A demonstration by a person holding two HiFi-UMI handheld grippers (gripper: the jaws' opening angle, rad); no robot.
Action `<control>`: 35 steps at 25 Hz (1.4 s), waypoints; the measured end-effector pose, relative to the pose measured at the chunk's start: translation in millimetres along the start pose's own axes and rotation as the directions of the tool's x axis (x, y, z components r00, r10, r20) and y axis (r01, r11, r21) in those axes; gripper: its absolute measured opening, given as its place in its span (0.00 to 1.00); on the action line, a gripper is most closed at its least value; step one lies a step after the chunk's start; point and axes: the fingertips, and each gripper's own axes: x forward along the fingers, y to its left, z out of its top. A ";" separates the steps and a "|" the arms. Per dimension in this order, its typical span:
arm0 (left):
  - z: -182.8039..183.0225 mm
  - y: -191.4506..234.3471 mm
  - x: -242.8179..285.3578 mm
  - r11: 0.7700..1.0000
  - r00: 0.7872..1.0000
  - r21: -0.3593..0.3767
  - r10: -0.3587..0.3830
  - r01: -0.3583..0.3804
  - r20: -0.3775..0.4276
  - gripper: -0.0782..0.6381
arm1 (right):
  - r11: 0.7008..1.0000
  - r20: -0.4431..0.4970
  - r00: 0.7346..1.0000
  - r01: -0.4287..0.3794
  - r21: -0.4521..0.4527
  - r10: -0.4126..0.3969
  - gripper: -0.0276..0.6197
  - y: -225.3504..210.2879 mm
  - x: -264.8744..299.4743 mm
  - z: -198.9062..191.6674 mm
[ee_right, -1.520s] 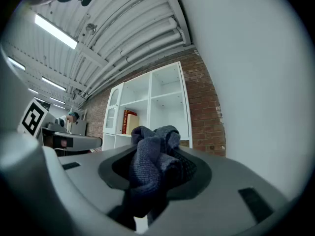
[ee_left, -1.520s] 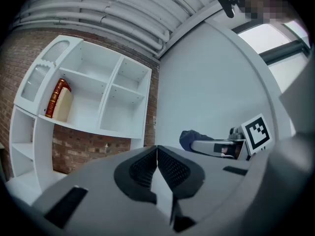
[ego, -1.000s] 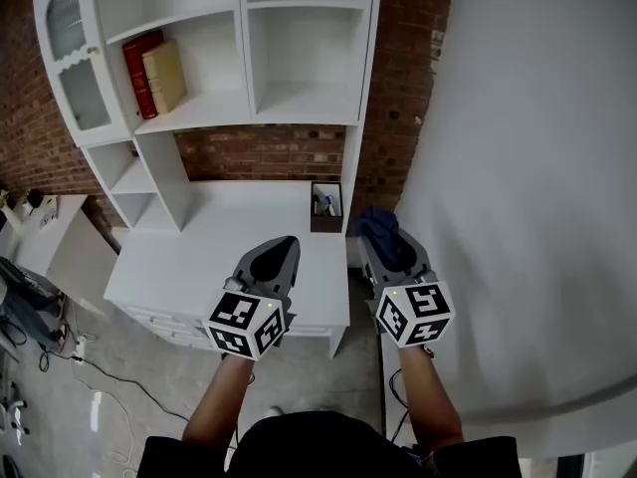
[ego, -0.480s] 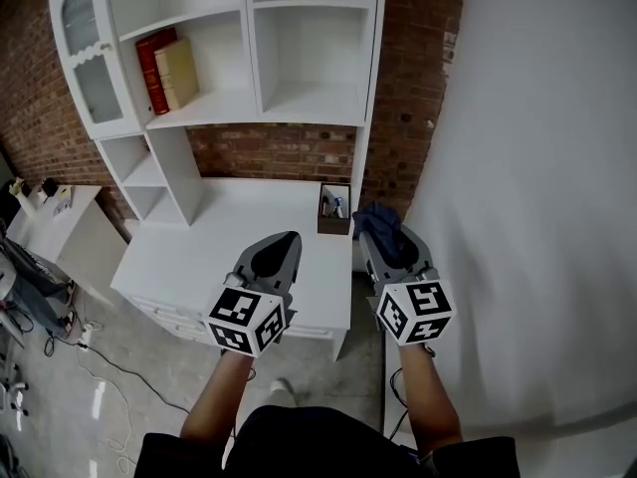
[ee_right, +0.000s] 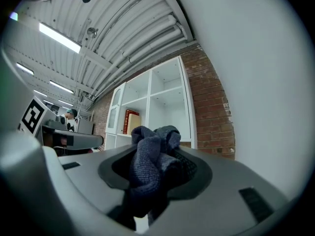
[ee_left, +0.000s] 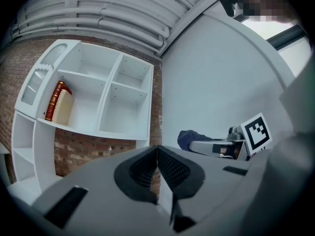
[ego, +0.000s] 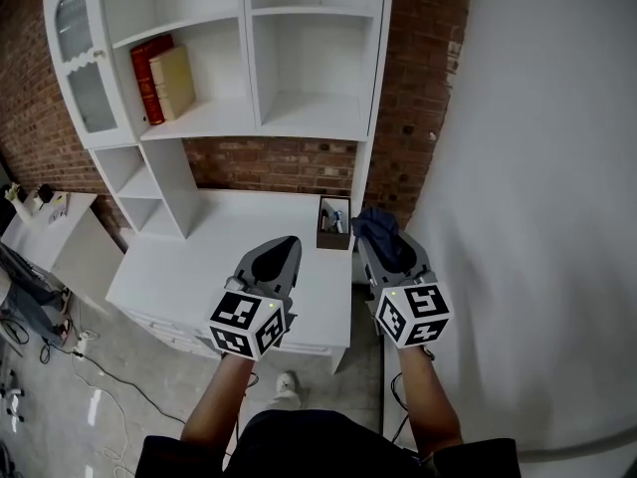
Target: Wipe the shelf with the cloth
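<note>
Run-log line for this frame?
phase: pre-wipe | right tongs: shut on dark blue crumpled cloth | left tongs: shut, empty | white wooden shelf unit: untouched

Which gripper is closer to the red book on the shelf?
Left. The left gripper is below and to the right of the red book. The right gripper, shut on the cloth, is farther right still.

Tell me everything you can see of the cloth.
The cloth is dark blue-grey with a knitted or woven look, bunched into soft folds. The right gripper is shut on it: a crumpled wad sticks out past the jaw tips, and the rest runs down between the jaws. It is held in the air off the right edge of the white desk, apparently touching nothing else.
</note>
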 end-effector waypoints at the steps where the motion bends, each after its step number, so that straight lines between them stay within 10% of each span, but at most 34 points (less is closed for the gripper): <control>1: -1.1 4.1 4.4 1.000 1.000 -0.002 -0.003 0.003 -0.004 0.13 | 1.000 -0.002 1.000 0.000 -0.002 0.000 0.32 -0.7 5.6 -0.3; 35: 21.4 184.4 142.5 0.982 0.983 -0.046 -0.182 0.183 0.011 0.13 | 0.985 -0.037 0.986 0.160 -0.068 -0.163 0.32 -26.0 226.3 13.1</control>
